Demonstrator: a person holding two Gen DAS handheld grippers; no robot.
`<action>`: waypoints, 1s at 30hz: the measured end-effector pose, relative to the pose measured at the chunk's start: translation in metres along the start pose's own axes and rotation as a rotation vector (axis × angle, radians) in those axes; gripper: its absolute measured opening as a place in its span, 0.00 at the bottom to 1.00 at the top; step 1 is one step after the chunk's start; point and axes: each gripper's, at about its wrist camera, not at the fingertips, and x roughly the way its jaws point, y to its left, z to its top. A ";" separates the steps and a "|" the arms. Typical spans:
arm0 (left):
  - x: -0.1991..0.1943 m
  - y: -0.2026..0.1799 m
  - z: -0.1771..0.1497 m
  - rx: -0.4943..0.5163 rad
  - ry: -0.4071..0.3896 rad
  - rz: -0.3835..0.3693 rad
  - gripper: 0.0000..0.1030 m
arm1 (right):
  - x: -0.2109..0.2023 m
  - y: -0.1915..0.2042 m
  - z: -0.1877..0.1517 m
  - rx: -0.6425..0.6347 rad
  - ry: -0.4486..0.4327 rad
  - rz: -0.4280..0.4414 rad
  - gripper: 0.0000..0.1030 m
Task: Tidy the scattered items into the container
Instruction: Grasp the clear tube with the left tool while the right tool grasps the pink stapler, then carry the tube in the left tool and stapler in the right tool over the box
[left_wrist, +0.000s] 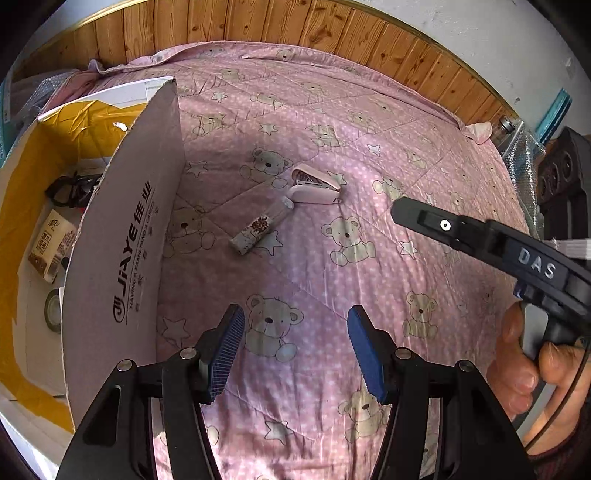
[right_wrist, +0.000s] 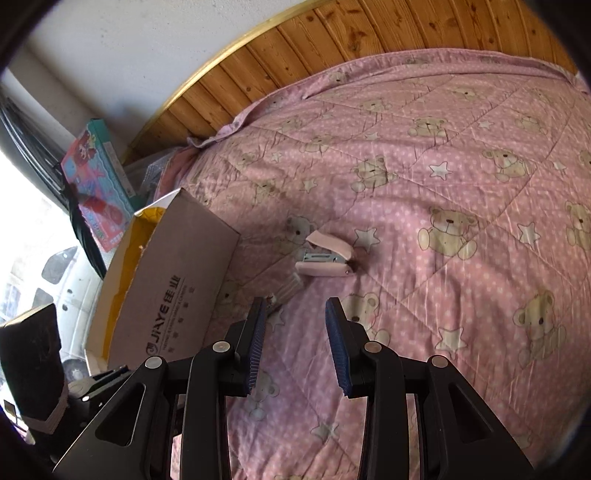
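Pink quilt (left_wrist: 332, 122) with a bear-and-star print covers the whole bed, and brown wood paneling (left_wrist: 258, 18) runs along the wall behind it. I take the cardboard box (left_wrist: 122, 236) as my landmark: it sits at the bed's left edge, flap up, with yellow paper lining inside.

My left gripper (left_wrist: 295, 345) hovers low over the quilt just right of the box flap, fingers pointing up the bed. Its jaws are spread wide with nothing between them, only a printed bear showing in the gap. The blue ribbed pads (left_wrist: 225, 354) look rubbery and touch nothing.

My right gripper (right_wrist: 295, 345) hangs over the quilt further right of the box, tilted toward the loose items, and a hand (left_wrist: 532, 369) is wrapped around its black handle. Its jaws are parted too and hold nothing. In the right wrist view the left pad (right_wrist: 256, 347) sits just in front of the lighter (left_wrist: 260, 227), partly hiding it; I can't tell whether they touch.

Two things still lie on the quilt, right of the box. The lighter is a slim stick with a clear end and a patterned body, lying at a slant. Just beyond it, almost touching its clear tip, is a pink stapler (left_wrist: 316, 182), hinged open, metal showing inside.

Inside the box I see a small tissue packet (left_wrist: 51, 243), a black tangle (left_wrist: 72, 188) I can't identify, and a roll of tape (left_wrist: 53, 310) near the front.
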 end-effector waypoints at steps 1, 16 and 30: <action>0.005 0.001 0.004 0.001 0.003 0.002 0.58 | 0.011 -0.003 0.008 -0.005 0.004 -0.012 0.35; 0.097 0.026 0.058 -0.023 0.051 0.076 0.58 | 0.098 -0.020 0.033 -0.136 0.097 -0.064 0.26; 0.078 0.016 0.027 0.065 0.029 0.019 0.20 | 0.007 -0.049 -0.044 0.056 0.057 -0.022 0.17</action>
